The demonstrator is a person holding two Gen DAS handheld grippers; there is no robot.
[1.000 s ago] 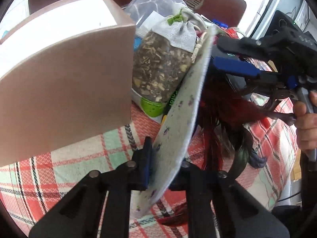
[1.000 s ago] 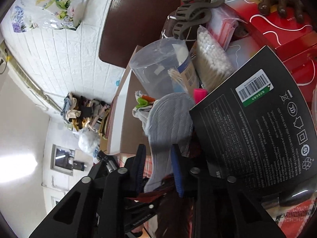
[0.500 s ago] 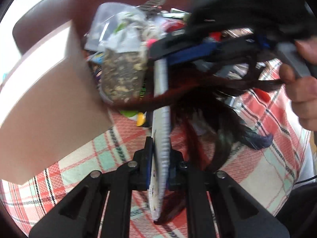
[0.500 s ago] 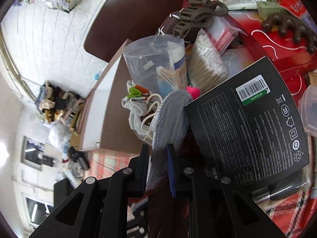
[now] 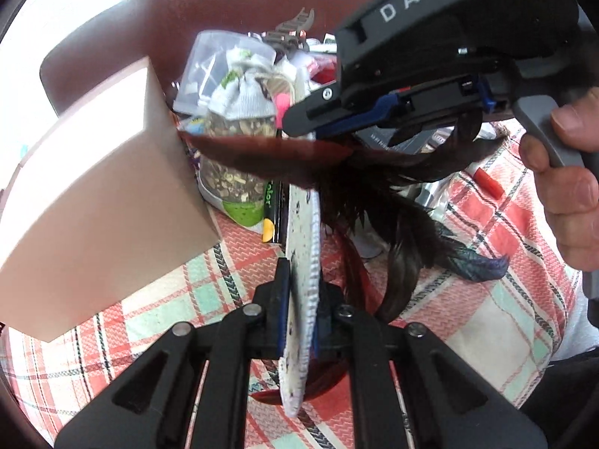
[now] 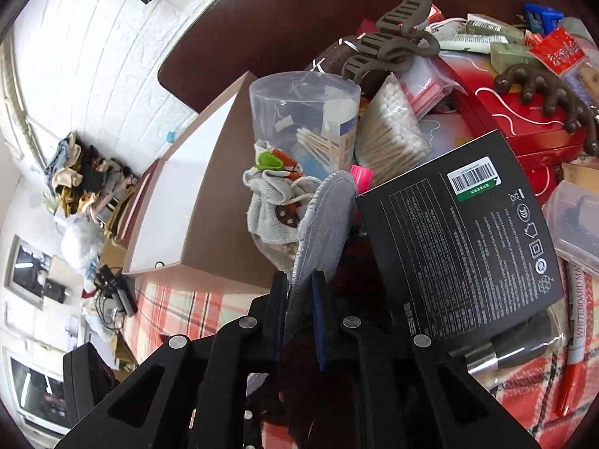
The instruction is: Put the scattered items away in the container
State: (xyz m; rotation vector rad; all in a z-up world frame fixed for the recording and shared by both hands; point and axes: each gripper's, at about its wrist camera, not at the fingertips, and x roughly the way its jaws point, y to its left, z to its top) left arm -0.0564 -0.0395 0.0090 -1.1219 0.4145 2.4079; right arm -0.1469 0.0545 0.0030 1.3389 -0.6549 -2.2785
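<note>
While both grippers (image 5: 299,314) (image 6: 299,292) clamp it, insole (image 5: 303,247) stands edgewise

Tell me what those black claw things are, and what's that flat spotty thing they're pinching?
They are grabbers a person squeezes by hand, one in each hand. Each carries a camera looking along its two fingers, so each picture is one grabber's view. The left gripper pinches a flat shoe insole. The right gripper, held by the hand, seems to be shut on the insole's other end. Dark feathers hang there too. Below is a checked tablecloth with a pink box, cotton swabs, a black packet and a hair claw.
</note>
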